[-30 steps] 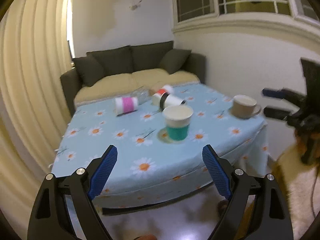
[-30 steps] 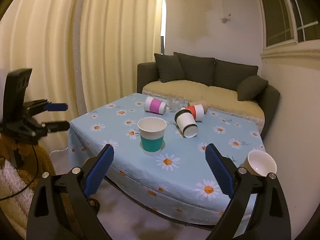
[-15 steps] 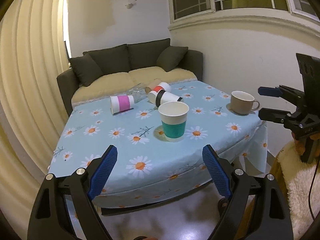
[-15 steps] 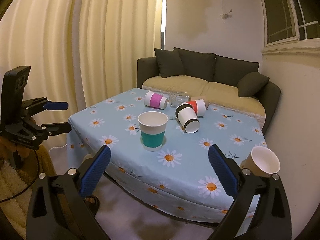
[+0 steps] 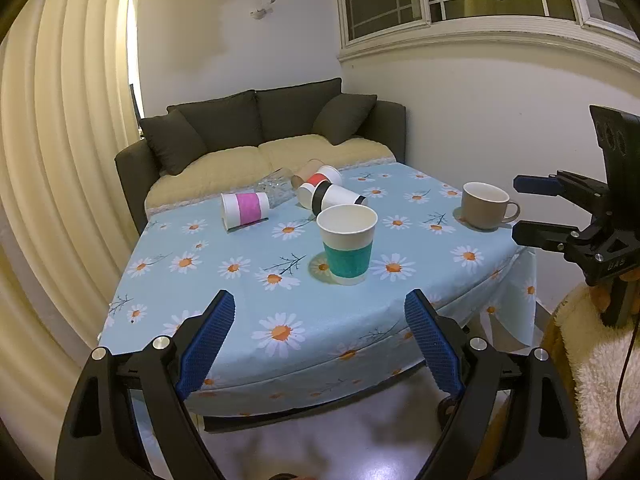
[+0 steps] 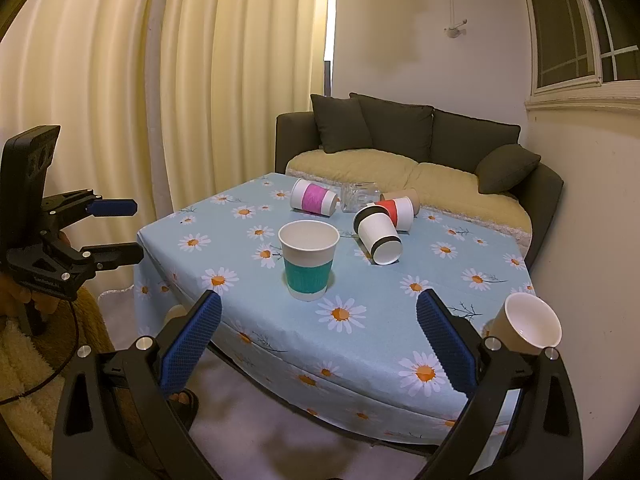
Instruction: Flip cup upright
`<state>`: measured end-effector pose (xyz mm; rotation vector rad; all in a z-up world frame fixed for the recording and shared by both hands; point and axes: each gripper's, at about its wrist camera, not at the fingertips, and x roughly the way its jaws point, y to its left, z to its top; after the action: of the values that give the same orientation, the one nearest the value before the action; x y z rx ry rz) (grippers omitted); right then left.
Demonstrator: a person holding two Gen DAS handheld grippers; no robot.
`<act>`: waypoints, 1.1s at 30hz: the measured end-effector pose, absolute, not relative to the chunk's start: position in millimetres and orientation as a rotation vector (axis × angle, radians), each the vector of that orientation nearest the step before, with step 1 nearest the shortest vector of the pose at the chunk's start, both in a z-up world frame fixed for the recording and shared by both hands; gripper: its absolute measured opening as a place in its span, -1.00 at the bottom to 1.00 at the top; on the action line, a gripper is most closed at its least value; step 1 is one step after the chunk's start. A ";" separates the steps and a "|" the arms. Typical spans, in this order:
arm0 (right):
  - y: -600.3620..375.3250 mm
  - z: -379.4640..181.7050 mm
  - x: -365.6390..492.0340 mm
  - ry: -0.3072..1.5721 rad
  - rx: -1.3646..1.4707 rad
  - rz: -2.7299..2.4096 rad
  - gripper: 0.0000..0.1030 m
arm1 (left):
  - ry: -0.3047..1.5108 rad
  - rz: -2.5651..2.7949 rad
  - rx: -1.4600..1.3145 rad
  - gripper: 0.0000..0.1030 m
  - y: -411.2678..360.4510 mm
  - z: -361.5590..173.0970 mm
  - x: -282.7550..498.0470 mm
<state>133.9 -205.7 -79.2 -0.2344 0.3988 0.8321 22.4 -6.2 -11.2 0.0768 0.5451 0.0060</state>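
A teal-sleeved paper cup stands upright near the front of the daisy tablecloth. Behind it lie three paper cups on their sides: pink-banded, black-banded and red-banded. My left gripper is open and empty, off the table's front edge. My right gripper is open and empty, also short of the table. Each gripper shows in the other's view, the right one and the left one.
A beige mug stands upright at the table's right edge. A clear glass lies among the tipped cups. A dark sofa is behind the table, curtains on the left, a wall on the right.
Both grippers have drifted slightly with the view steadying; the cups sit a little lower and nearer in frame. Nothing on the table has moved and both grippers stay open.
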 end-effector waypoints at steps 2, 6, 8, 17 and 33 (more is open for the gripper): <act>-205.7 -79.1 134.0 0.400 -0.236 0.832 0.88 | 0.546 0.005 0.077 0.65 -6.1 -11.3 22.5; -206.0 -78.8 133.2 0.400 -0.237 0.831 0.88 | 0.546 0.004 0.075 0.65 -6.1 -11.5 22.5; -205.9 -78.7 133.4 0.399 -0.235 0.831 0.88 | 0.547 0.005 0.075 0.65 -6.7 -11.5 22.5; -208.6 -79.8 135.2 0.401 -0.230 0.831 0.88 | 0.548 0.000 0.074 0.65 -8.7 -10.6 23.1; -213.6 -77.8 138.1 0.398 -0.209 0.808 0.88 | 0.527 -0.023 -0.007 0.65 -0.9 -6.1 22.1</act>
<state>138.1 -213.6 -77.8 -0.2094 0.3976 0.8076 22.1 -0.9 -6.1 -0.0066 0.5267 -0.0225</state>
